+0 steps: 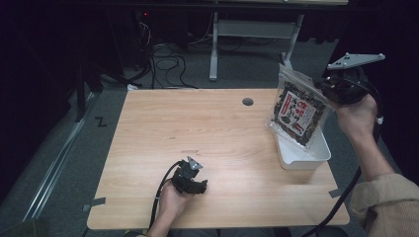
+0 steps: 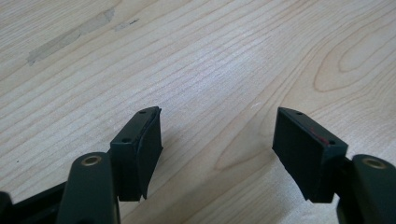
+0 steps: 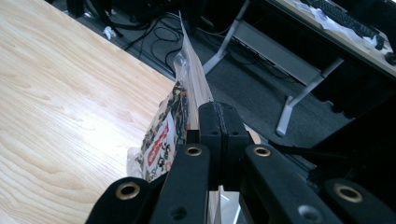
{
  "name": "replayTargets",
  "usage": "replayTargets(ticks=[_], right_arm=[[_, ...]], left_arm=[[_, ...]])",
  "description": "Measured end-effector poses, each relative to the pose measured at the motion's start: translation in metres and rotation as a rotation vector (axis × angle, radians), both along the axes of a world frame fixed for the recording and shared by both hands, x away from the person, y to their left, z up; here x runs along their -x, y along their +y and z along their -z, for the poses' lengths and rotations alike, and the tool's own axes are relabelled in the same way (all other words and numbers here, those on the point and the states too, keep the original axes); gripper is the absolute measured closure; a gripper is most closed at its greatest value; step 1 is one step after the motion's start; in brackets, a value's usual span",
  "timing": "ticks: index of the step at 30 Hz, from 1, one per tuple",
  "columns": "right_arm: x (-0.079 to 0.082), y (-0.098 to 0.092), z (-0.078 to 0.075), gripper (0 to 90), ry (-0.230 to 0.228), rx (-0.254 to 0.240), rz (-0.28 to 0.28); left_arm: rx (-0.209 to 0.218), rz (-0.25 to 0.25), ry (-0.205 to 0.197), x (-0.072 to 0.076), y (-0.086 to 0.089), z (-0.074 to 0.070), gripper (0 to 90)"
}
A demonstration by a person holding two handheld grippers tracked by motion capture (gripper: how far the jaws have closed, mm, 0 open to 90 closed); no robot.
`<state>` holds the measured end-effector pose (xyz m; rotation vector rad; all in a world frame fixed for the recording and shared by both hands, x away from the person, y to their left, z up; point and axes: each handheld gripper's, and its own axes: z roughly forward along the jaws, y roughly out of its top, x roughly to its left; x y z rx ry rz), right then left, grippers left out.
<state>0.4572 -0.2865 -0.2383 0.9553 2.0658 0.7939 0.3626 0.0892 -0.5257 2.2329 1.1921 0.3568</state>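
High view: right tongs (image 1: 330, 89) clamped on pouch (image 1: 296, 109) edge above tray (image 1: 302, 157); left tongs (image 2: 217, 140) open (idle on surface (image 1: 207, 128)); thin grip, may slip.

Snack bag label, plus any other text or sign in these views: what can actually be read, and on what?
Snack bag: white label with large red and black characters, too blurred to read.
Floor left of the wooden table: a dark mark shaped like "Z".
Right claw, shut on the bag's edge: no markings.
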Motion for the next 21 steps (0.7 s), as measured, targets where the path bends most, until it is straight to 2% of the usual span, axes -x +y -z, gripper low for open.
replayTargets(ticks=[21], right_arm=[[0.0, -0.026, 0.004, 90.0, 0.003, -0.014, 0.063]], left_arm=[[0.004, -0.001, -0.007, 0.0, 0.0, -0.001, 33.2]])
